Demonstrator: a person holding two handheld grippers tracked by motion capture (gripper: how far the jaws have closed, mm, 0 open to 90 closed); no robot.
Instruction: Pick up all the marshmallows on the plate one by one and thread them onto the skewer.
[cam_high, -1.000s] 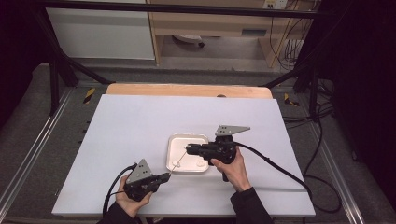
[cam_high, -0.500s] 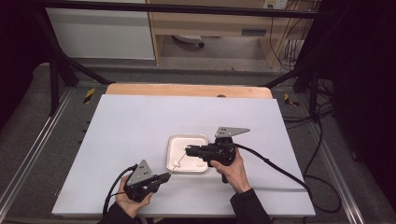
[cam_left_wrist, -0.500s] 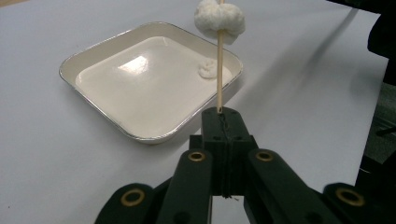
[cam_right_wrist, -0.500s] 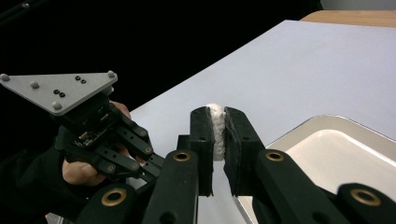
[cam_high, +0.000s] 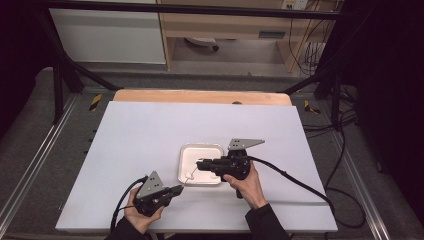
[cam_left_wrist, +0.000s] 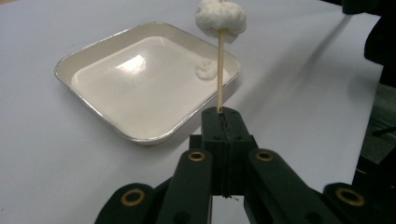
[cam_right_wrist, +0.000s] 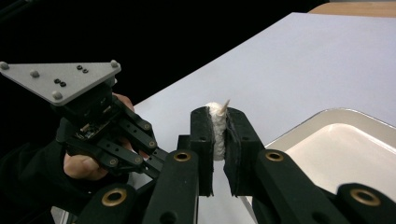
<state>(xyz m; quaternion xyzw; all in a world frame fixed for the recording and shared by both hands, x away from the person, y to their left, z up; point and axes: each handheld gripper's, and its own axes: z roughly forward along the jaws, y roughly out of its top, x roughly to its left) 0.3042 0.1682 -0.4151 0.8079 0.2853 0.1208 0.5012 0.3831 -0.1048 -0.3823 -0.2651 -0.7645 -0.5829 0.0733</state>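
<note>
Marshmallow (cam_right_wrist: 216, 125) sits squeezed inside right tool (cam_right_wrist: 218, 126).

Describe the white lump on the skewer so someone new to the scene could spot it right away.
On the white table sits a cream square tray. Over its near corner, a thin wooden skewer rises from the left gripper. The fluffy white lump is impaled near its tip, unlike the smaller piece lying in the tray.
</note>
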